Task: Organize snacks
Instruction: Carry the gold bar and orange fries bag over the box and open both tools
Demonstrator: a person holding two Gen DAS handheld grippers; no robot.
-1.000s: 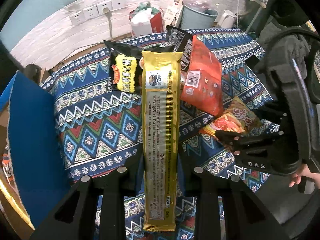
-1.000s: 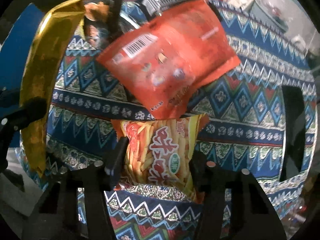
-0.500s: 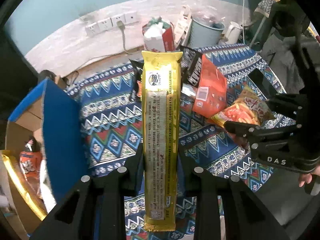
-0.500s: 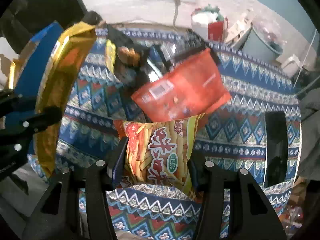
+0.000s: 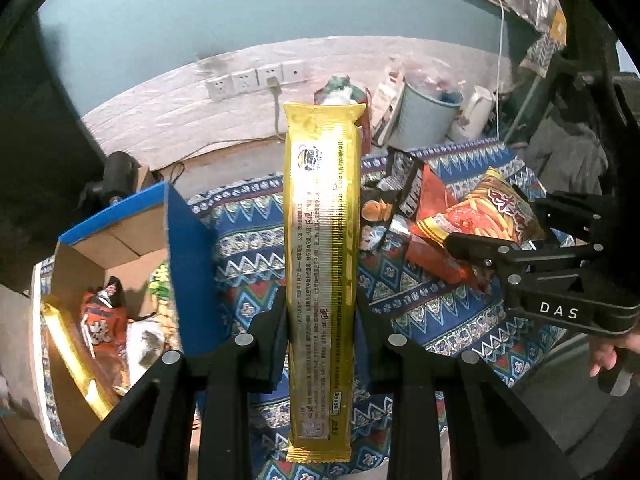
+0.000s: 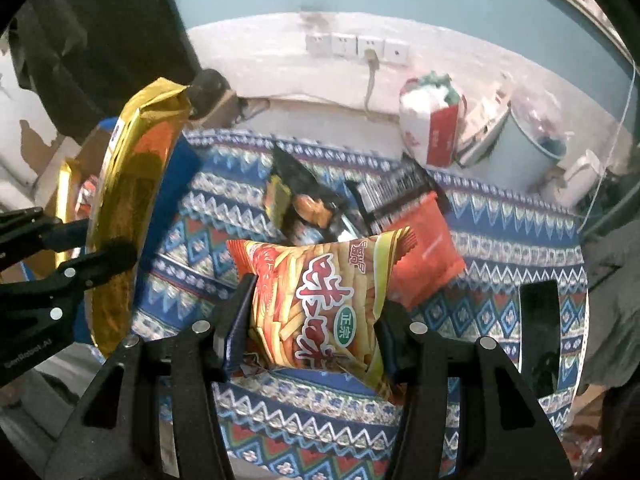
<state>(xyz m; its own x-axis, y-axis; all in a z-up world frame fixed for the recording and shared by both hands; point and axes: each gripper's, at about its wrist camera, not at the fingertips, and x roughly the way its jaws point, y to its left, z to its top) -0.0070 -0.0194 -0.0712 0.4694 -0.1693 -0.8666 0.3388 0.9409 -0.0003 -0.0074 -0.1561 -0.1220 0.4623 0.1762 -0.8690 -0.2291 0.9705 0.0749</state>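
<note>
L gripper point(image 5: 320, 332) is clamping the long gold pack point(image 5: 320, 240) upright, w/ the open box point(image 5: 132, 272) just left. R gripper point(image 6: 312, 320) is squeezing the fries bag point(image 6: 320, 300) above the patterned cloth point(image 6: 500, 248).

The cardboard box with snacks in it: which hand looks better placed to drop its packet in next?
Probably the left. The left gripper, holding the gold packet, sits right beside the box; the right gripper, with its fries bag, is farther away.

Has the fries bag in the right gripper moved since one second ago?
Yes. The fries bag in the right gripper has risen off the patterned cloth, now overlapping the red packet that lay beyond it.
</note>
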